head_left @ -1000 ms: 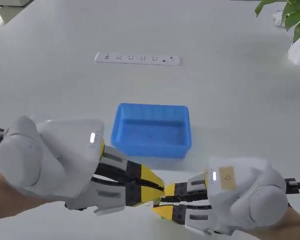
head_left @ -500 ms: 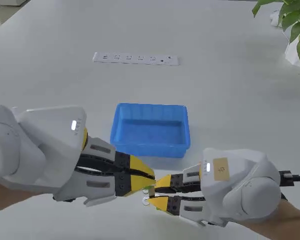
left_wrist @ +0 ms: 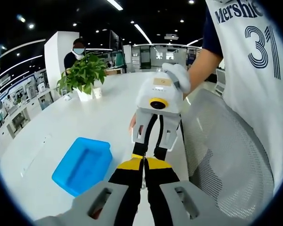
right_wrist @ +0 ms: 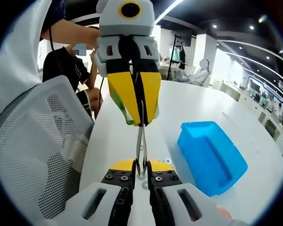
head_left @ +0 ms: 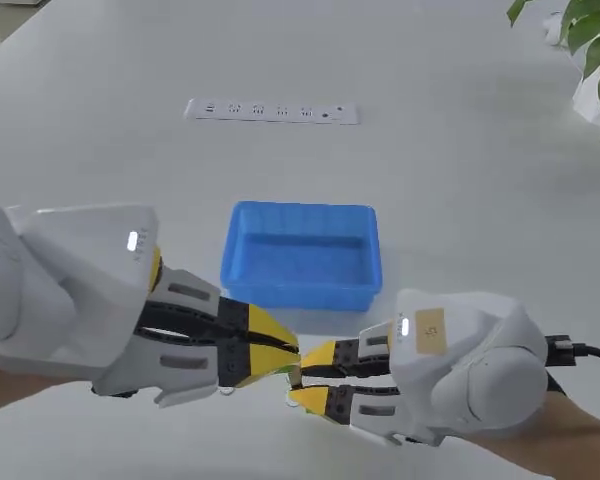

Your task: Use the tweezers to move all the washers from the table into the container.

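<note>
Observer: Washers, where? One small ring (right_wrist: 167, 161), which I take for a washer, lies on the table (head_left: 460, 180) just beside the right gripper's jaws. Others are too small to place with confidence.

Checker: Anything in the container (head_left: 300, 292)?

Observer: The blue container sits just beyond the two grippers, and its floor looks bare in the head view. Judged from that, the transfer has hardly begun.

Checker: Tweezers?

Observer: The tweezers (right_wrist: 141, 141) bridge the two grippers. The left gripper (right_wrist: 141, 120) has its yellow jaws pressed together on one end. The right gripper (right_wrist: 140, 172) is closed on the other end, with no gap showing between its jaws. The tool is off the table.

Checker: Step in hand?

Observer: Handover or re-grip of the tool, by my reading. No washer is held in the tips. I cannot tell which end is the pointed one.

Checker: Next move?

Observer: One gripper must let go so the other carries the tool alone, holding it mid-shank so a squeeze closes the tips. Then lower the tips to the nearest washer. The ring is thin and flat, so it needs a low approach angle.
</note>
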`<state>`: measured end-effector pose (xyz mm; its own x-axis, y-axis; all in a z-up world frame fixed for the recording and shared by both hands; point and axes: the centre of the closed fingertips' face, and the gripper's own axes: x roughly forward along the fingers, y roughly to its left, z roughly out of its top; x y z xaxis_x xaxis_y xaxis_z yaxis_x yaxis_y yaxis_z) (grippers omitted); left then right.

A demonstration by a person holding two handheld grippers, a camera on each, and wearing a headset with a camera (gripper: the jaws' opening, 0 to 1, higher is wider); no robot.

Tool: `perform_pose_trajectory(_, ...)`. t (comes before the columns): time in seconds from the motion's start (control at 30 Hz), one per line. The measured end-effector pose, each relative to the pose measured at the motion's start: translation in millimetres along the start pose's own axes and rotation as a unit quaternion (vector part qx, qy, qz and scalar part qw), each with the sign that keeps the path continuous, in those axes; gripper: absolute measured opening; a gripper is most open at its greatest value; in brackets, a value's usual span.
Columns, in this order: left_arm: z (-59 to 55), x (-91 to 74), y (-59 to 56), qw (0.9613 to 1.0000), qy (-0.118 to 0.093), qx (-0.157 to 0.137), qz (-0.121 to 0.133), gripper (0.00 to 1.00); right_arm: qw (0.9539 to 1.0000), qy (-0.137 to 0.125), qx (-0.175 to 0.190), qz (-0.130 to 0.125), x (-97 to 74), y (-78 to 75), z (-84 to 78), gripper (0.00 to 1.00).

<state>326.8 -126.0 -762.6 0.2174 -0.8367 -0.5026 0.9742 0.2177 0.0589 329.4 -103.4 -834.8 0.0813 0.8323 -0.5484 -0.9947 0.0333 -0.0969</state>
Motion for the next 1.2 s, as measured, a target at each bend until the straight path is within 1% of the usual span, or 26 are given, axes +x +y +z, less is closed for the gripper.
perform_pose_trajectory(0.2,-2.4,-0.7,0.6,1.0000,0.001,-0.005,0.000,0.05,1.0000,0.004,0.007,0.000,1.1,-0.7,-3.0,0.12)
perform_pose_trajectory(0.33,-3.9,0.0,-1.3,1.0000,0.003,-0.007,-0.003,0.05,0.9999,0.009,0.011,0.003,2.3,1.1,-7.1,0.12)
perform_pose_trajectory(0.4,-3.8,0.4,-1.8,1.0000,0.002,-0.009,-0.004,0.05,0.9998,0.016,0.014,0.006,3.5,3.1,-11.0,0.12)
perform_pose_trajectory(0.43,-3.0,0.8,-2.0,1.0000,0.001,-0.008,-0.004,0.05,0.9996,0.025,0.015,0.008,3.8,4.4,-14.5,0.12)
perform_pose_trajectory(0.53,-4.0,0.6,-1.2,1.0000,0.001,-0.010,-0.002,0.05,0.9996,0.019,0.019,0.011,4.5,5.5,-13.6,0.11)
perform_pose_trajectory(0.6,-5.2,0.1,-0.8,0.9999,0.000,-0.012,-0.001,0.05,0.9997,0.020,0.016,0.006,5.2,3.9,-13.6,0.11)
perform_pose_trajectory(0.73,-4.1,0.0,-0.5,0.9999,-0.004,-0.014,-0.001,0.05,0.9996,0.015,0.023,0.006,6.1,1.7,-11.0,0.11)
perform_pose_trajectory(0.97,-6.7,2.1,-1.1,0.9999,-0.001,-0.012,-0.009,0.05,0.9995,0.020,0.024,0.009,7.7,2.8,-12.9,0.11)
perform_pose_trajectory(1.2,-10.4,5.1,-1.6,0.9999,0.003,-0.010,-0.012,0.05,0.9993,0.024,0.028,0.009,9.0,2.9,-17.3,0.11)
